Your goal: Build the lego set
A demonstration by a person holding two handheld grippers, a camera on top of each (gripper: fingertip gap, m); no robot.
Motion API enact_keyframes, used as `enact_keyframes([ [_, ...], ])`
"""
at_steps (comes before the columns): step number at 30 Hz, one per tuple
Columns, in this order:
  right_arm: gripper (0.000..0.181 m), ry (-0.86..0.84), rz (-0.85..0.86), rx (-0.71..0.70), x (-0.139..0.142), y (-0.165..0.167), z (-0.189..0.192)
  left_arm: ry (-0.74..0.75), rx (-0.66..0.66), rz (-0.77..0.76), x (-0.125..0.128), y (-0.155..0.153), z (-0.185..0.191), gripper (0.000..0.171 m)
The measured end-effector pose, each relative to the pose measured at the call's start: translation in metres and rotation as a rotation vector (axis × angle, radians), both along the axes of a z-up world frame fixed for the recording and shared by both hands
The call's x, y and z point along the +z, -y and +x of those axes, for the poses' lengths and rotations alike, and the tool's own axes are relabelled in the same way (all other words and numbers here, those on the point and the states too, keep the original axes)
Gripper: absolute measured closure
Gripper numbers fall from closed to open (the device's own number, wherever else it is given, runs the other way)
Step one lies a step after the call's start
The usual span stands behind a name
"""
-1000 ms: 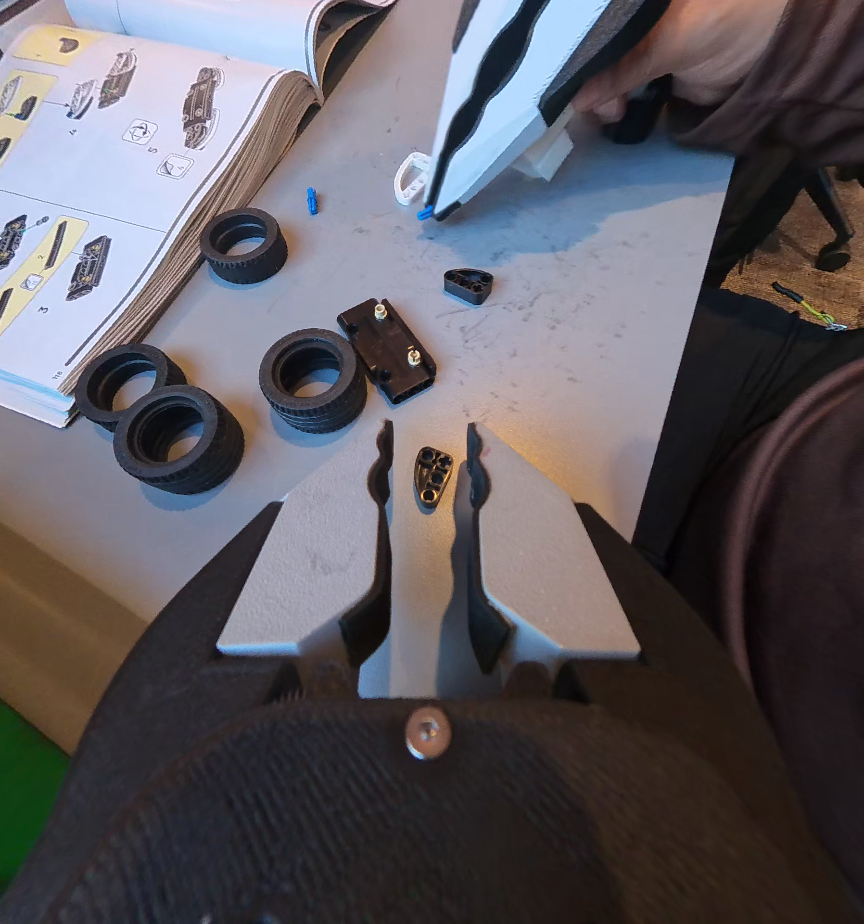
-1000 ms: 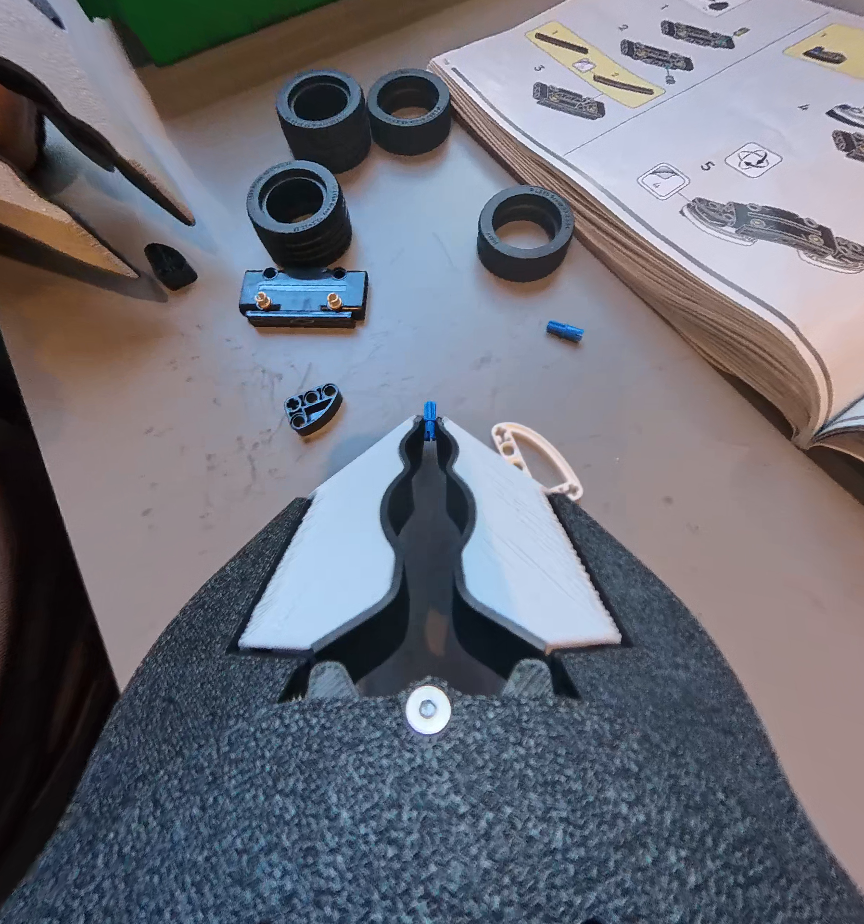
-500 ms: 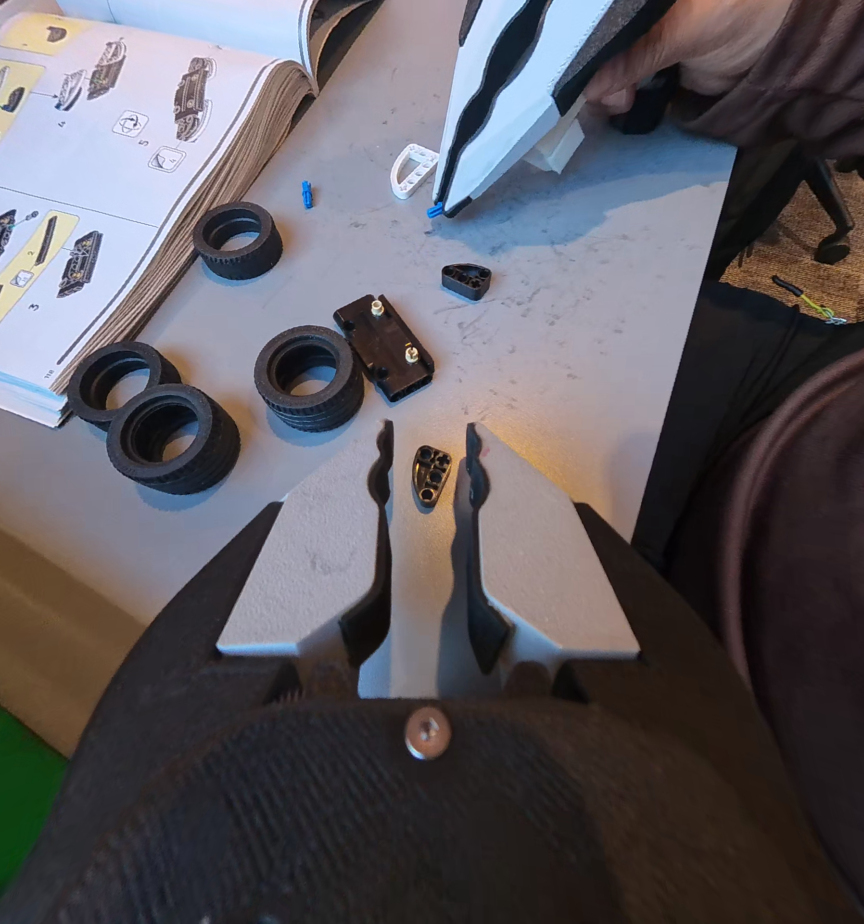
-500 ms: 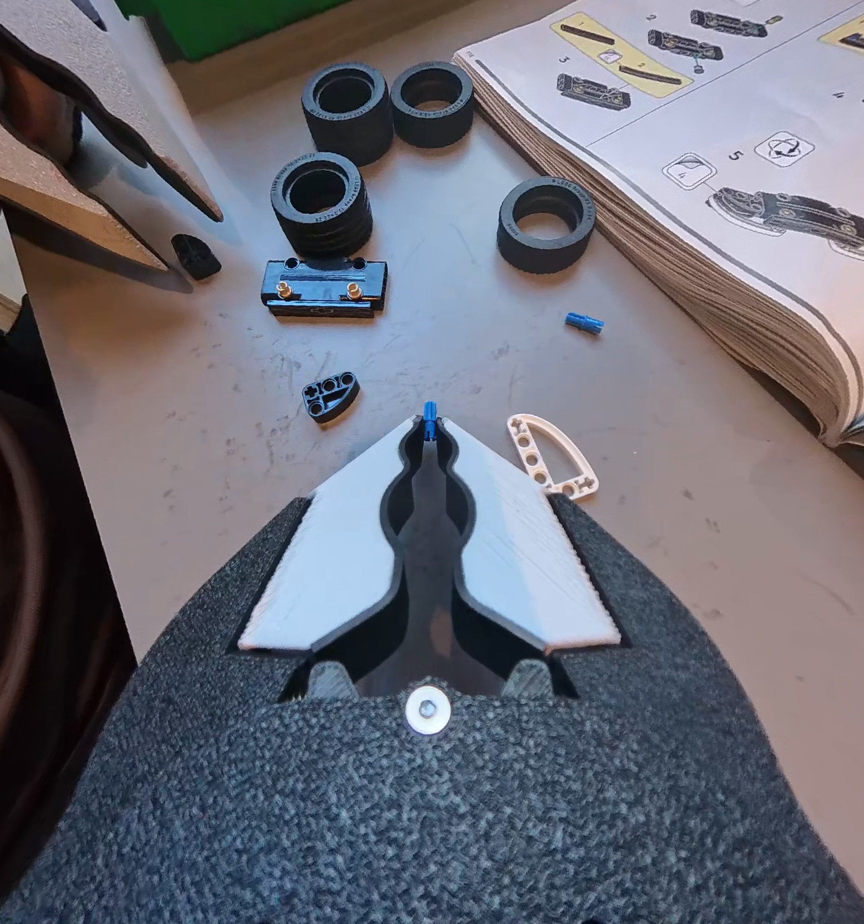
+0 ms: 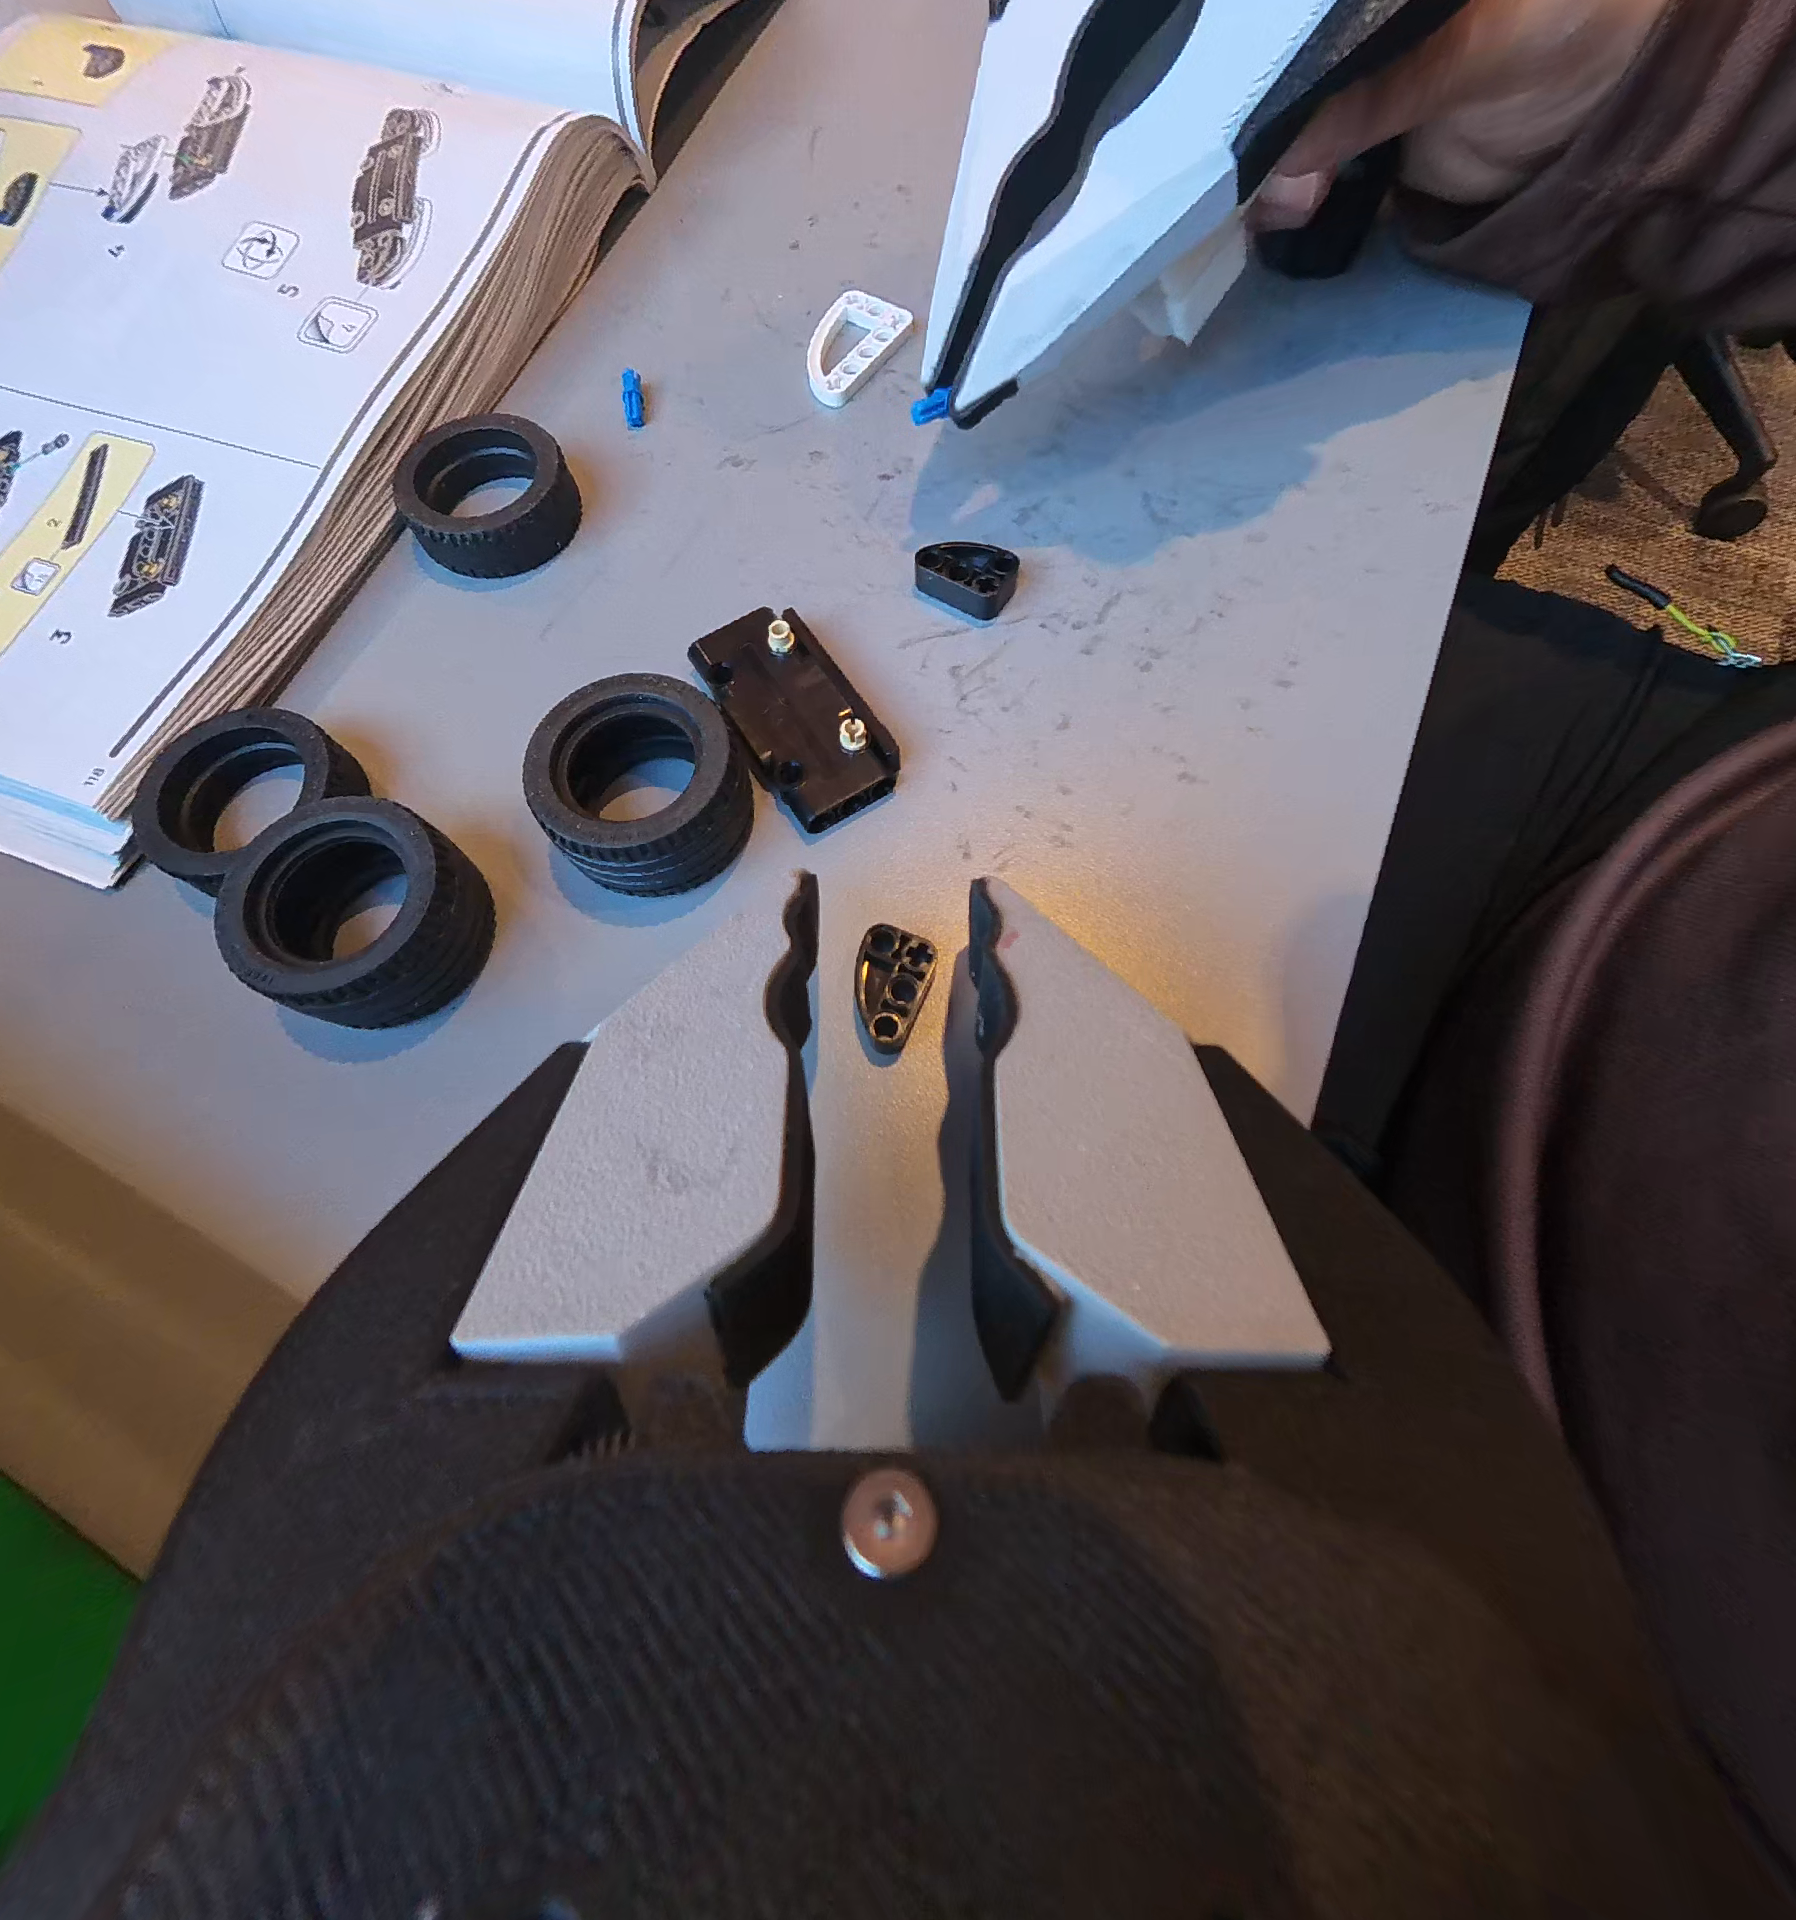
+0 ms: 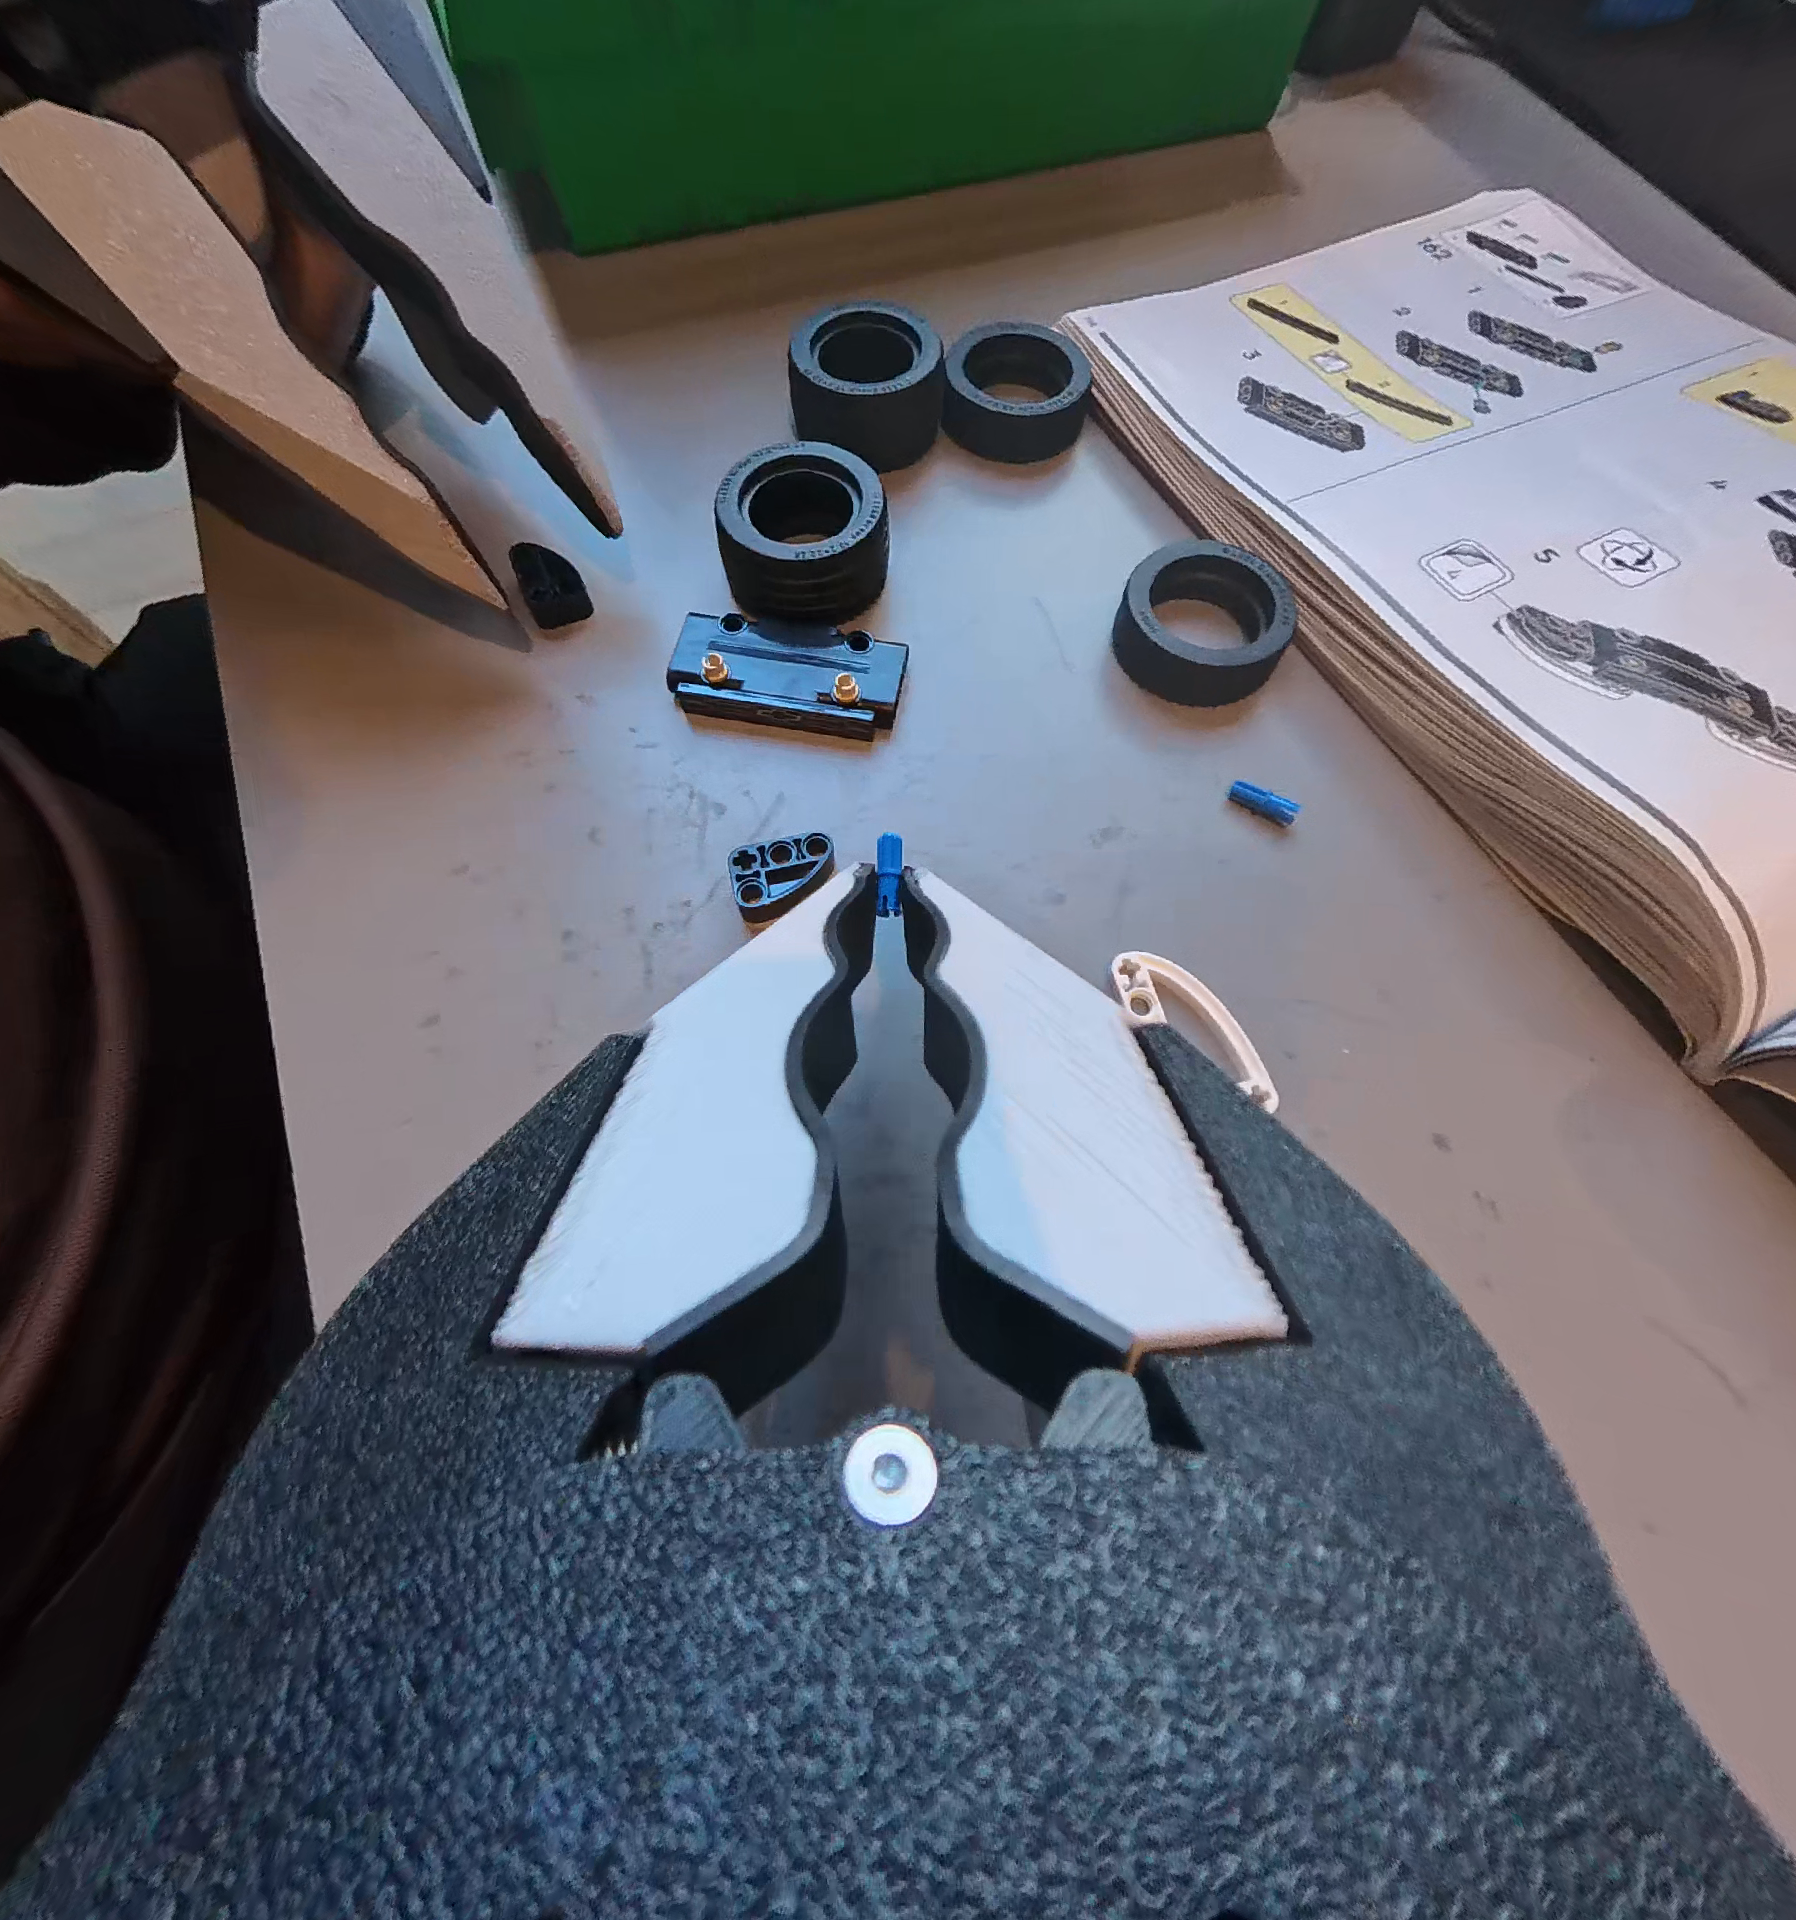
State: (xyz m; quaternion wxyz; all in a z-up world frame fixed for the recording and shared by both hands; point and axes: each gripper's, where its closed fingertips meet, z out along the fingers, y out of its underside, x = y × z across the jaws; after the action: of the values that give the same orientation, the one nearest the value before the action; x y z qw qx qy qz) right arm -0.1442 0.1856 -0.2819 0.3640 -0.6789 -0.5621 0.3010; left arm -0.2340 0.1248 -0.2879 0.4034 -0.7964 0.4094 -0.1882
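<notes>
My left gripper (image 5: 892, 896) is open, its fingers on either side of a small black quarter-ellipse piece (image 5: 894, 982) lying on the grey table (image 5: 1185, 727), not touching it. My right gripper (image 6: 886, 878) is shut on a blue pin (image 6: 888, 871) at its tips, held over the table; it also shows in the left wrist view (image 5: 961, 400). A second black quarter-ellipse piece (image 6: 778, 875) lies just left of those tips. A black block with two tan pins (image 5: 792, 719) lies between the two. A white curved piece (image 5: 858, 343) lies by the right gripper.
Several black tyres (image 5: 639, 795) lie left of the block. A loose blue pin (image 5: 632, 398) lies near the open instruction book (image 5: 198, 364). A green box (image 6: 873, 114) stands beyond the table. The table edge (image 5: 1393, 831) and a person's dark sleeve are to the right. One gripper's finger ends stand about 12 cm off the other's.
My right gripper has drawn back and tilted up with the blue pin, so more of the table's far end shows. The left gripper has stayed around the small black piece.
</notes>
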Motion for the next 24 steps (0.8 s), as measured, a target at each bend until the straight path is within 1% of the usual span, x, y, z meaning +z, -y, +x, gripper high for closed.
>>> enact_keyframes([
  [12,0.177,-0.03,0.014,0.008,0.004,-0.003,-0.004,0.012,0.006,0.0,0.001,-0.001,0.0,0.146],
  [17,0.177,-0.067,0.057,-0.013,0.011,-0.01,-0.006,0.079,0.07,0.014,0.011,-0.01,-0.008,0.149],
  [20,0.177,-0.102,0.081,-0.04,0.017,-0.018,-0.008,0.143,0.143,0.031,0.019,-0.02,-0.018,0.149],
  [24,0.177,-0.148,0.113,-0.078,0.026,-0.031,-0.009,0.233,0.208,0.007,0.026,-0.03,-0.028,0.149],
])
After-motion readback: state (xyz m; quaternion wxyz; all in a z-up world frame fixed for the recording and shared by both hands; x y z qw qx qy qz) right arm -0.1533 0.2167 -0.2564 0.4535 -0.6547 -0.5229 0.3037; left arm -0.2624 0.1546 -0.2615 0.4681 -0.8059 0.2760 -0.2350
